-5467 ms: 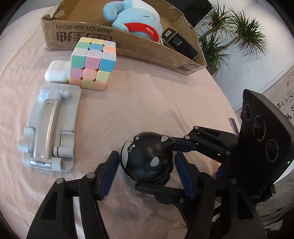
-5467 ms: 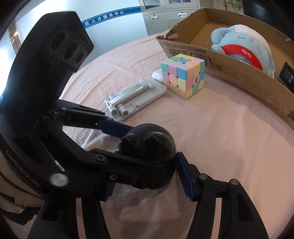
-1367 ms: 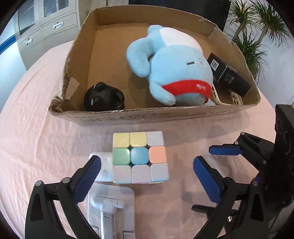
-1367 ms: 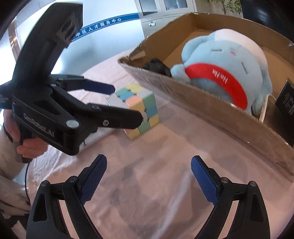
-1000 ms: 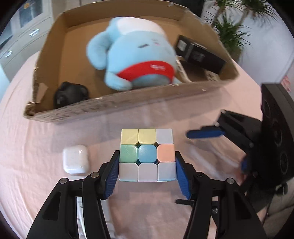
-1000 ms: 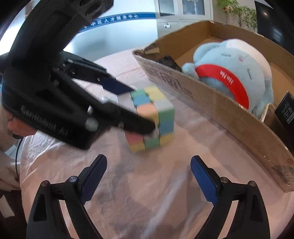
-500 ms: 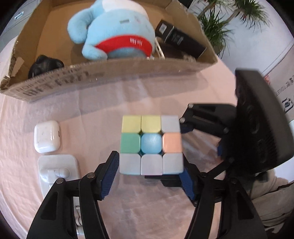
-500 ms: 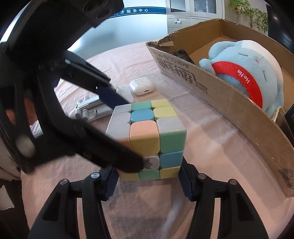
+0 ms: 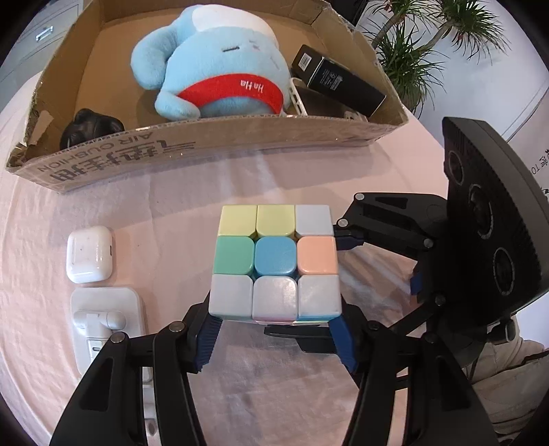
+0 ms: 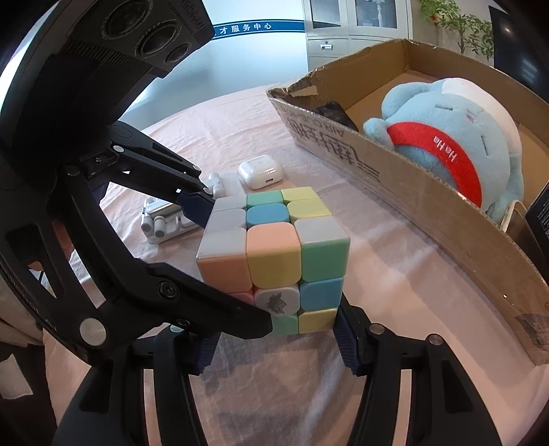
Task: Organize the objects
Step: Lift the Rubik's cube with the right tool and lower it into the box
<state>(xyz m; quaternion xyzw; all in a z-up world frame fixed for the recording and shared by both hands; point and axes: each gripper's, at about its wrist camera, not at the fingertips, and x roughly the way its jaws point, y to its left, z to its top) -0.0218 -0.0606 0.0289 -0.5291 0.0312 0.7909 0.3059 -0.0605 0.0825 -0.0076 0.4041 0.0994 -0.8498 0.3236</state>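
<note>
Two grippers, left gripper (image 9: 274, 338) and right gripper (image 10: 276, 343), both clamped on pastel cube (image 9: 276, 262), just before cardboard box (image 9: 212, 144)

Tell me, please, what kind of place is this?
Probably an office or a service centre, not a home: grey metal filing cabinets stand by the wall, a blue wall sign with Chinese characters runs beside them, and potted plants stand behind the table.

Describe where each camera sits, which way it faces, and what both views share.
Left wrist: on the left gripper, looking down over the cube toward the cardboard box; its own fingers and the right gripper show.
Right wrist: on the right gripper, facing the cube with the box to its right; the left gripper crosses in front.
Shared: cube, box, blue plush, earbud case.
</note>
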